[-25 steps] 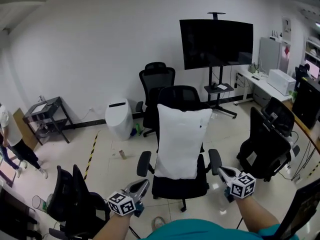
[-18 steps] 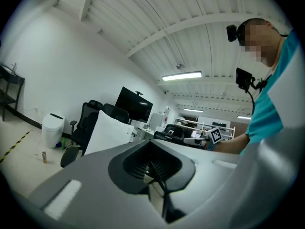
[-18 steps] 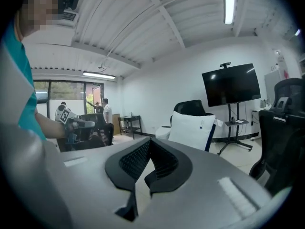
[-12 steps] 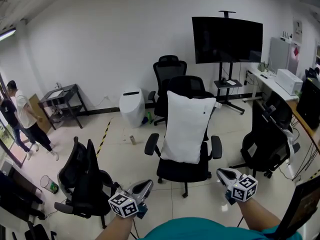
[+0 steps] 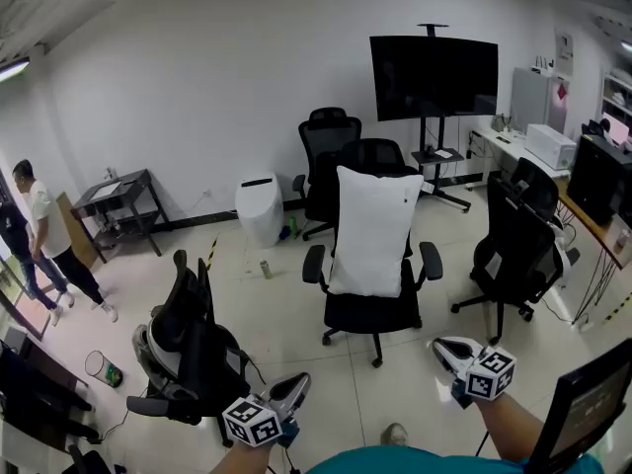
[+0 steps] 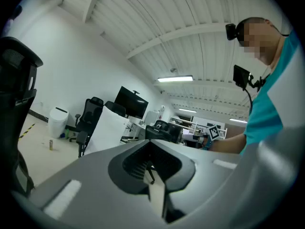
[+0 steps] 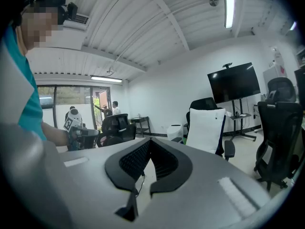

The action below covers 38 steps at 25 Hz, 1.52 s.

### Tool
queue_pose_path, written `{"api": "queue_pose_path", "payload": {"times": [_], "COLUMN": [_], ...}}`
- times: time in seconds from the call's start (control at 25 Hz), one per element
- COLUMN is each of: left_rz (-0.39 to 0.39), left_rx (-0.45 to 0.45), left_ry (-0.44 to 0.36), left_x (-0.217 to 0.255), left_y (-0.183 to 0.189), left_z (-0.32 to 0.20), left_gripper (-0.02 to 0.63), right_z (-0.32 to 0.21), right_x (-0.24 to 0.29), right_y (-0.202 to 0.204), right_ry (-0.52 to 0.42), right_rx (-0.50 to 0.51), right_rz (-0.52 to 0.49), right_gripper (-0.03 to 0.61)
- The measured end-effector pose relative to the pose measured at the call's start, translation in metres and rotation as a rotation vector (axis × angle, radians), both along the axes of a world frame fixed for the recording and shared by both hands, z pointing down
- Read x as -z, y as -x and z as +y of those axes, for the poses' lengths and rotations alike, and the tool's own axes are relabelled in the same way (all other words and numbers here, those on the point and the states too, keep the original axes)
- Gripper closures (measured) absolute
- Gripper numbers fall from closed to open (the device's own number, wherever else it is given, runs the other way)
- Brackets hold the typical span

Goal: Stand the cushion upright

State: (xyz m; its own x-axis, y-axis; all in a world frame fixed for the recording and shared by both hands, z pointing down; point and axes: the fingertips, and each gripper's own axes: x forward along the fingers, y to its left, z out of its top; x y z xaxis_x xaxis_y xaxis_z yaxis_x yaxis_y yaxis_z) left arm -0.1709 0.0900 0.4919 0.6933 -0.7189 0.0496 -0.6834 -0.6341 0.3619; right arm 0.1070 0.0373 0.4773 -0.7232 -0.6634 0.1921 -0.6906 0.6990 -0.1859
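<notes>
- the cushion (image 5: 373, 230) is a white, rectangular pillow standing on end on the seat of the middle office chair (image 5: 373, 316). it leans back on the backrest, between the two armrests, and looks upright as it stands.
- from its puffed, slightly sagging shape it is probably light and soft. it would likely fold or slump if pinched at one corner alone. the fabric cover should give under the pads rather than slip, and nothing about it looks fragile.
- a sensible hold would be at the two upper side edges, one gripper to each side. each would pinch a fold of cover and filling while the lower edge rests on the seat.
- the left gripper (image 5: 296, 387) has its jaws pressed together with nothing between them. it is held low by the person's body, well apart from the chair.
- the right gripper (image 5: 442, 346) is likewise closed and empty, also well apart from the cushion.
- both pairs of jaws would need to open before any hold could be taken.
</notes>
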Motion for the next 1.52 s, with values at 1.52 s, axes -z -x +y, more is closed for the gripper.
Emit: {"api": "queue_pose_path", "payload": {"times": [1.52], "left_rz": [0.001], "left_rx": [-0.047], "left_ry": [-0.051], "left_x": [0.014], "left_y": [-0.169], "left_z": [0.227], "left_gripper": [0.601], "right_z": [0.246], "right_x": [-0.026], "right_y": [-0.099], "right_ry": [0.073], "right_rx": [0.127], "right_rz": [-0.034], "right_gripper": [0.578]}}
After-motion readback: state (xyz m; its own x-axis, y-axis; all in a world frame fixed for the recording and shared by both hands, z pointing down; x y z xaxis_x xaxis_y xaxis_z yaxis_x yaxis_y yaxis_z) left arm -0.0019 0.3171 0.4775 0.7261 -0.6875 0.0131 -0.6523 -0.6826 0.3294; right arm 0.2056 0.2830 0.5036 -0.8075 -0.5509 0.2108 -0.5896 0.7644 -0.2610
